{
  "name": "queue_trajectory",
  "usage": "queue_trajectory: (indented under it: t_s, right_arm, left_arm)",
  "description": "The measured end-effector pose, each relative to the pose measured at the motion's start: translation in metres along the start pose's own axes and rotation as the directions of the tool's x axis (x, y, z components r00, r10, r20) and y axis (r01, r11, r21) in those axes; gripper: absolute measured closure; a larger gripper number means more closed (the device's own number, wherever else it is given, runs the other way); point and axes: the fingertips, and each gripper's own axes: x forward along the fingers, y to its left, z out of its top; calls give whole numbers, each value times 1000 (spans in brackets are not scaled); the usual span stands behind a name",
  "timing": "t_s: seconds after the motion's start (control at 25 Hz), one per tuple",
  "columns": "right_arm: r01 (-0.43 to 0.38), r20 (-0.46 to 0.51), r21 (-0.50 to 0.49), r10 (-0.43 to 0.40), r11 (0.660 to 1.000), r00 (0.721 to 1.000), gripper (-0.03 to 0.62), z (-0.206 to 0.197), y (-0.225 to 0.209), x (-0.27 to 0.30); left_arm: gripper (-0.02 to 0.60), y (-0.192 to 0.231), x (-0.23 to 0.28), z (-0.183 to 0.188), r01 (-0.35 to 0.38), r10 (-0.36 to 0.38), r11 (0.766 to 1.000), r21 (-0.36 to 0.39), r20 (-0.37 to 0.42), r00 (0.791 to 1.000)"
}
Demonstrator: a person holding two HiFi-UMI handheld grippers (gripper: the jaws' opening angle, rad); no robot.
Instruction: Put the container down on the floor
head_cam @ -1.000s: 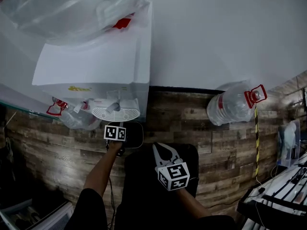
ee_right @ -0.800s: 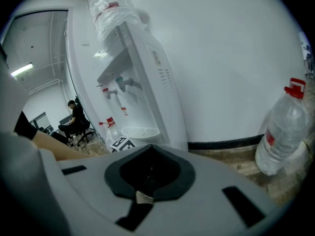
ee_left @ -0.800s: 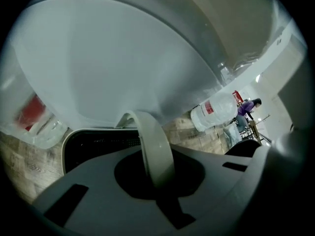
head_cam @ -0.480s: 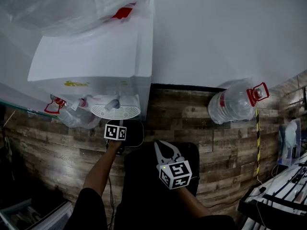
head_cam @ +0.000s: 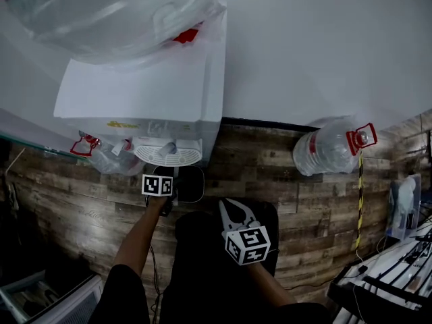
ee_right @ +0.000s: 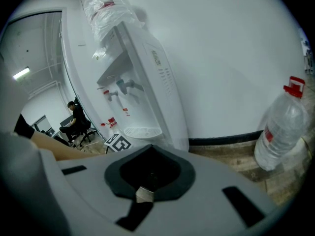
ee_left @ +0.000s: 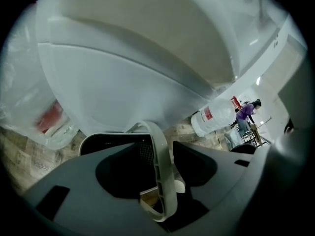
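On the floor, twelve o'clock of my left claw, stands the container. Claw opening wide, handle loose between. Placement judged complete.

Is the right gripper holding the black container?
No, the right gripper hangs apart from the black container, which sits on the wooden floor below the water dispenser.

Three large water bottles are in view: one bottle on top, one floor bottle at the left and one floor bottle at the right. There is one white water dispenser, with two taps and one round drip tray. There is one black container with one white handle.
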Motion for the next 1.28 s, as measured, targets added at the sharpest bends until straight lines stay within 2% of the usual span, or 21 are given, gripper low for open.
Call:
queue_trajectory:
  t_s: [0.16,0.28,0.44,0.52,0.72,0.84,1.08,1.28]
  right_arm:
    - [1,-11,-2,-1,1000,1000,585,22,10,-14]
    - [0,-27,-14,0,1000,1000,585,39,22,-25]
    - [-9,-50,-17,8,1000,999,585,59,38,-43]
    - [-12,-64,-16,11,1000,998,585,67,45,-53]
    - [-20,-99,26,22,999,995,585,88,61,-79]
    - [-8,-119,13,10,1000,993,585,102,70,-97]
    - [-12,-132,25,15,1000,991,585,134,98,-131]
    - [-4,-124,25,7,1000,992,585,162,119,-158]
  left_arm:
    - [356,-11,-31,3,-9,9,999,-38,16,1000]
    - [362,-21,-56,3,-37,37,999,-13,10,999]
    - [540,-39,-93,9,-78,77,996,35,26,997]
    - [566,-50,-109,12,-67,66,997,30,34,997]
    - [568,-77,-154,26,-78,76,997,15,81,994]
    - [568,-100,-186,34,-76,73,997,25,112,991]
    - [568,-135,-242,41,-65,62,998,23,123,991]
    - [568,-170,-296,57,-86,75,995,47,205,976]
